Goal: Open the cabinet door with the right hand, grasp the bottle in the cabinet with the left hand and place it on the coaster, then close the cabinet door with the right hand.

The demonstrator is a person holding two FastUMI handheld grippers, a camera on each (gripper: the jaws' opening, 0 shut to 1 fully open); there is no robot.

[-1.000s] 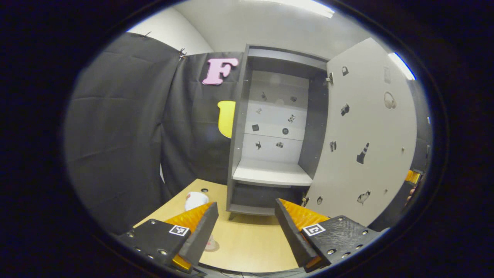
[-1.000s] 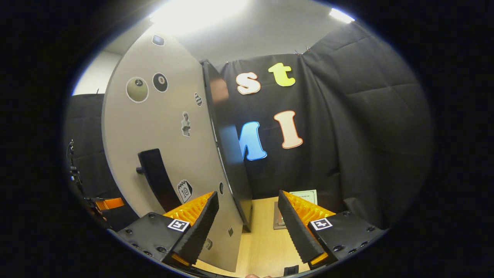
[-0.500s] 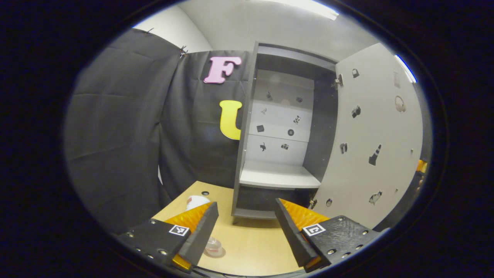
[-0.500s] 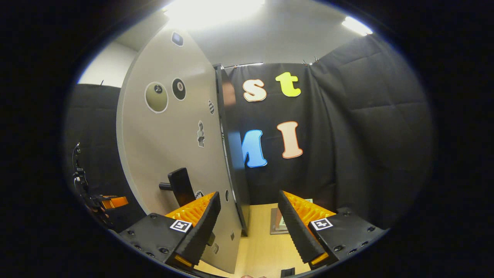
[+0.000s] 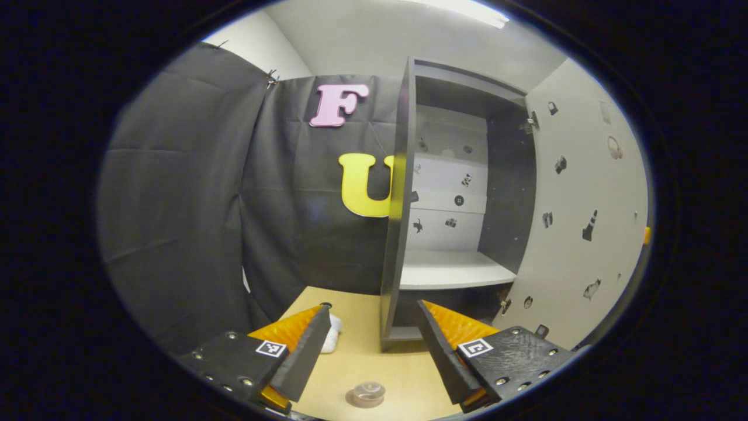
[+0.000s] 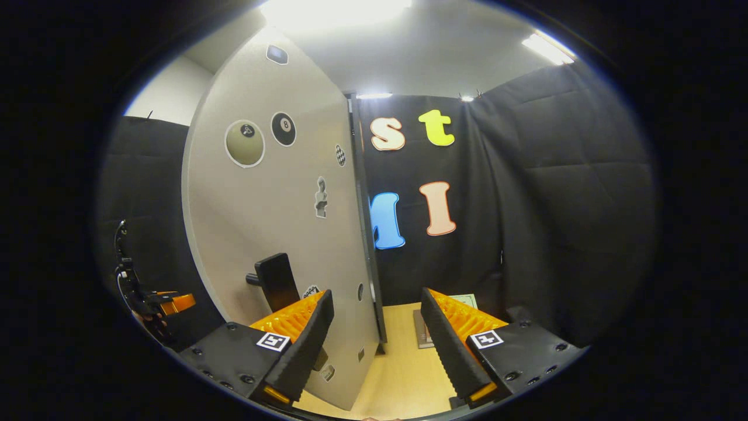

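The tall dark grey cabinet (image 5: 398, 204) stands on the far part of a light wooden table (image 5: 362, 356). Its interior is open to the left gripper view: a pale back panel with small dark stickers and one pale shelf (image 5: 450, 275) with nothing on it. The cabinet's light grey door (image 5: 584, 175) hangs swung wide at the cabinet's right side, and its inner face carries scattered small stickers. In the right gripper view the door's outer face bears two billiard-ball stickers and a black block handle (image 6: 274, 282) low down. The left gripper (image 5: 372, 309) is in front of the cabinet's base with its fingers spread wide and nothing between them. The right gripper (image 6: 376, 294) is at the door's free edge with its fingers equally wide apart. One finger lies just before the handle, and the door's edge is seen in the gap between the fingers. Neither finger presses on anything. The small clear bottle (image 5: 367, 389) is on the table in front of the cabinet, well outside it. It is seen from above as a transparent round form, and its cap cannot be made out. It rests on a round brownish coaster (image 5: 352, 400). A white crumpled object (image 5: 333, 338) lies on the table left of the cabinet's base, partly behind the left gripper's finger.
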